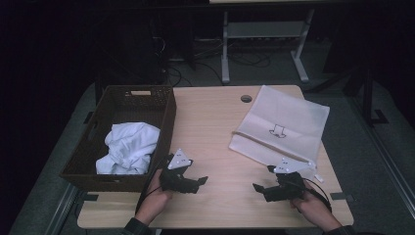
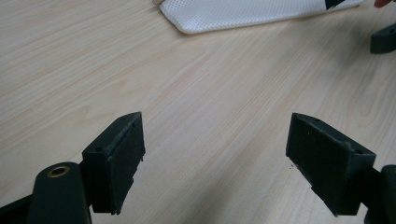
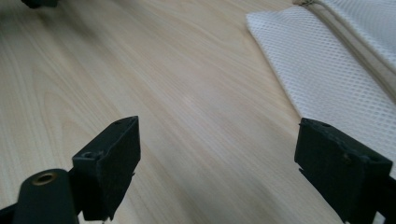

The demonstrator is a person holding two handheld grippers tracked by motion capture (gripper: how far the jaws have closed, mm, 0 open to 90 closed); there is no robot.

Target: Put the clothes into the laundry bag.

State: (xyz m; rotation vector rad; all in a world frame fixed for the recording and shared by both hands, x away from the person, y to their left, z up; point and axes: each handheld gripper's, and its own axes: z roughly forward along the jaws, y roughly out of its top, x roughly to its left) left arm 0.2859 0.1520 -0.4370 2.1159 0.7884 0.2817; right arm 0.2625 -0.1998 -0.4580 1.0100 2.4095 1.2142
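A white mesh laundry bag (image 1: 281, 125) lies flat on the right half of the wooden table (image 1: 210, 132), a small black mark printed on it. A dark wicker basket (image 1: 164, 122) at the left holds crumpled white cloth (image 1: 128, 147). My left gripper (image 1: 200, 182) rests low near the front edge, just right of the basket, jaws open over bare wood. My right gripper (image 1: 258, 188) sits at the bag's near corner, also open and holding nothing. In the left gripper view the bag's edge (image 2: 233, 14) lies far ahead. The bag's zipped edge (image 3: 336, 70) shows at the right in the right gripper view.
A round cable hole (image 1: 246, 98) sits in the table's far edge beside the bag. Beyond the table stand a metal desk frame (image 1: 264, 44) and loose cables on the dark floor. Bare wood lies between the two grippers.
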